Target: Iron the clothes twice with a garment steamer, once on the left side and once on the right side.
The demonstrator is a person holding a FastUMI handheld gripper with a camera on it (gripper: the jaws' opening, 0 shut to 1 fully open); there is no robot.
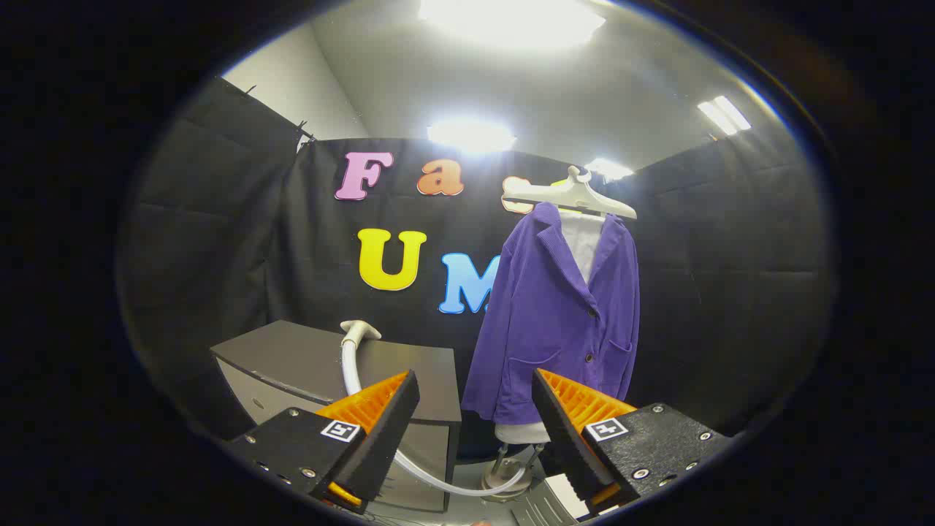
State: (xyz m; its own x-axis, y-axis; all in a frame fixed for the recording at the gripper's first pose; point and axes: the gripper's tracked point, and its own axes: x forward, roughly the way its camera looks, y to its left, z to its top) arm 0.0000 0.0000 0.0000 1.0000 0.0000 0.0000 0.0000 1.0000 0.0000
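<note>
While the gripper [475, 409] stands with its fingers spread wide and empty, the steamer head [359, 332] rests on the dark cabinet [307, 358], its hose [438, 478] trailing to the stand base. Beyond the fingers, the purple jacket [555, 314] hangs from a hanger [573, 193], apparently to present both sides for steaming.
</note>
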